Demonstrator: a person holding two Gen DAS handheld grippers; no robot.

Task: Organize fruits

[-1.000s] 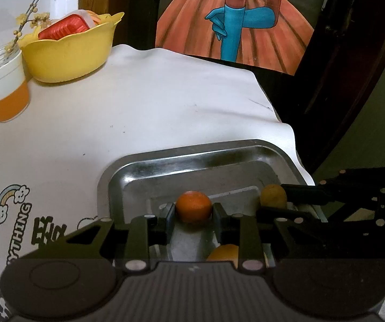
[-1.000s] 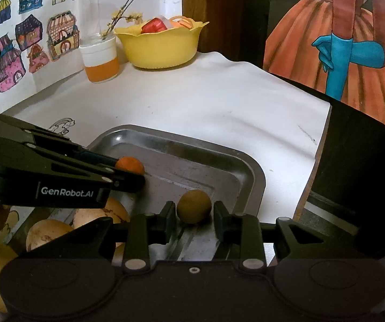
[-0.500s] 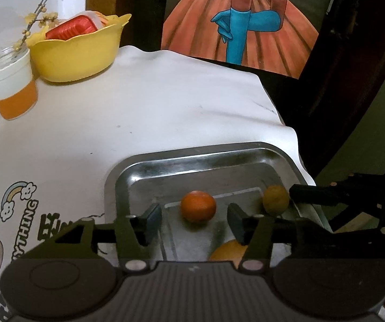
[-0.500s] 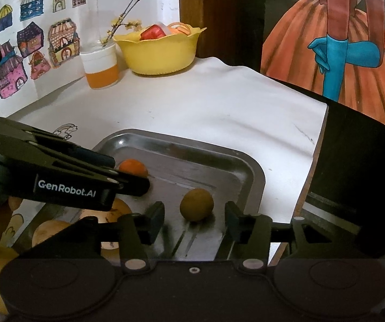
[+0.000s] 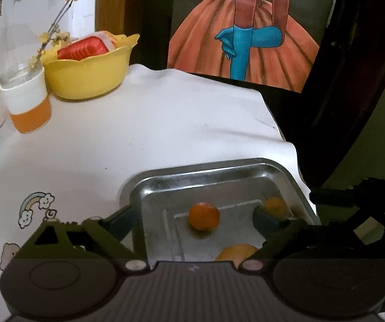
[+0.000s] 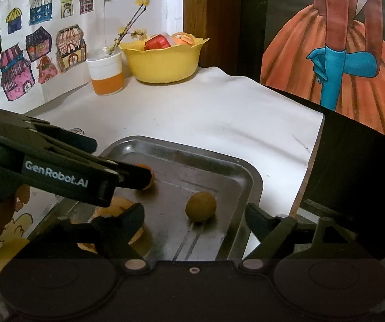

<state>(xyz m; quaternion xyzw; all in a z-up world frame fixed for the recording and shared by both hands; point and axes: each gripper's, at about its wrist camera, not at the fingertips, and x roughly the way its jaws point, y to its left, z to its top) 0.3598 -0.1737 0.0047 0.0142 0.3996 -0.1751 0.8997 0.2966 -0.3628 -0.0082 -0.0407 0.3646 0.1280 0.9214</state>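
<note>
- My left claw [image 5: 195,221] and right claw [image 6: 195,218] both hang released over the metal tray [image 6: 248,177], gripping nothing.
- In the tray I count one small orange fruit [image 5: 204,216] and one olive-brown fruit [image 6: 201,206], apart; larger yellow fruits crowd its near end.
- Beyond the tray on the counter [image 5: 138,134]: one cup [image 6: 107,73], one yellow bowl [image 6: 165,63].

One metal tray [image 6: 251,185], one yellow bowl [image 6: 165,61], one cup [image 6: 107,76], two tools.
</note>
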